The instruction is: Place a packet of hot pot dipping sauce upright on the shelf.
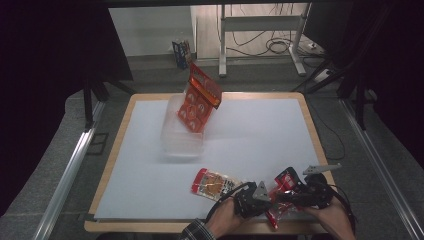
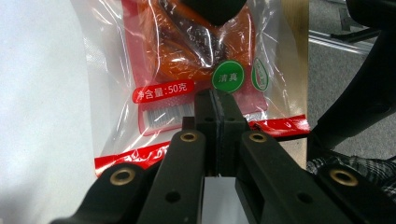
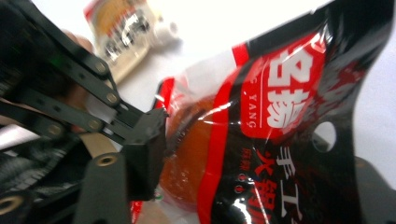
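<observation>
A red and black snack packet [image 1: 284, 181] [image 2: 187, 56] [image 3: 280, 102] with an orange filling is held up near the table's front right edge, between my two grippers. My left gripper [image 1: 271, 197] [image 2: 217, 100] is shut, its tips pinched together on the packet's clear lower edge. From the right, my right gripper [image 1: 292, 196] [image 3: 252, 158] has its jaws partly apart. The packet lies across them and hides the far jaw, while the near jaw sits beside the orange bulge. A second, paler snack packet [image 1: 215, 184] [image 3: 126, 28] lies flat just left of the hands.
A clear plastic box [image 1: 182, 137] stands mid-table with orange-red packets [image 1: 200, 97] leaning out of its far end. The white mat [image 1: 260, 135] is bordered by a wooden rim [image 1: 320, 145]. Table legs and cables are on the floor beyond.
</observation>
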`<state>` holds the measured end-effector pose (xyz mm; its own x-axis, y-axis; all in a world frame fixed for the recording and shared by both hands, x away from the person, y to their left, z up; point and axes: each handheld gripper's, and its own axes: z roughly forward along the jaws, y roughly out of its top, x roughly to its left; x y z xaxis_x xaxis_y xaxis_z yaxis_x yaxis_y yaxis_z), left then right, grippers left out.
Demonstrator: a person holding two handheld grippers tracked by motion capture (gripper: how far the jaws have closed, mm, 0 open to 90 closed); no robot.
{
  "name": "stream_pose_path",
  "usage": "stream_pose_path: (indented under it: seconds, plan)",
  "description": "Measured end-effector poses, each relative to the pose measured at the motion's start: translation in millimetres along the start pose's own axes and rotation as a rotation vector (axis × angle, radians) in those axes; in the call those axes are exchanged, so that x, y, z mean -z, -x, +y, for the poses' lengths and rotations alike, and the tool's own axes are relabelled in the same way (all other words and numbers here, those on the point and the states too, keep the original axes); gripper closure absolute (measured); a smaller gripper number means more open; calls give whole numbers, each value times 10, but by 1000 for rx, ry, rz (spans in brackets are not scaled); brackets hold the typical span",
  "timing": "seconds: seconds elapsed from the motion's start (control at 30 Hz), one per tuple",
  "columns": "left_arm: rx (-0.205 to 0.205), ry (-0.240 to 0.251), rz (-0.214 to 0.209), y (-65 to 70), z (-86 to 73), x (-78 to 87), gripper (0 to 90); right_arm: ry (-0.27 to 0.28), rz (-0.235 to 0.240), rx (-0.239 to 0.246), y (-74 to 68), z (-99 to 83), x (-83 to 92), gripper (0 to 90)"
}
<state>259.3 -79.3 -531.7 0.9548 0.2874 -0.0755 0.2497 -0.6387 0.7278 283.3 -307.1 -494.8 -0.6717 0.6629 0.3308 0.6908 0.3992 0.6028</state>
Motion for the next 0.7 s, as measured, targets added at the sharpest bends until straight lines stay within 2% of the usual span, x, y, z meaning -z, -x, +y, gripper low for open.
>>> stream_pose_path:
  seconds: [0.07, 0.1, 0.23, 0.4, 0.53, 0.6, 0.7]
  plan:
    - [-2, 0, 0, 0, -3, 5, 899, 3, -4, 2, -36, 23, 7, 523]
    - [-2, 1, -2, -2, -7, 9, 899, 3, -4, 2, -36, 23, 7, 523]
    - [-6, 9, -23, 0, -31, 29, 829, 46, 62, -34, -55, 50, 70, 640]
    - [4, 20, -32, -5, -43, 114, 780, 57, 93, -36, -104, 92, 92, 675]
    - [34, 54, -25, -63, -63, 262, 679, 69, 76, 12, -191, 148, 123, 682]
    - [58, 73, -19, -78, -78, 311, 661, 73, 73, 18, -203, 156, 124, 682]
    - [70, 96, 2, -118, -105, 411, 594, 86, 62, 37, -238, 197, 149, 686]
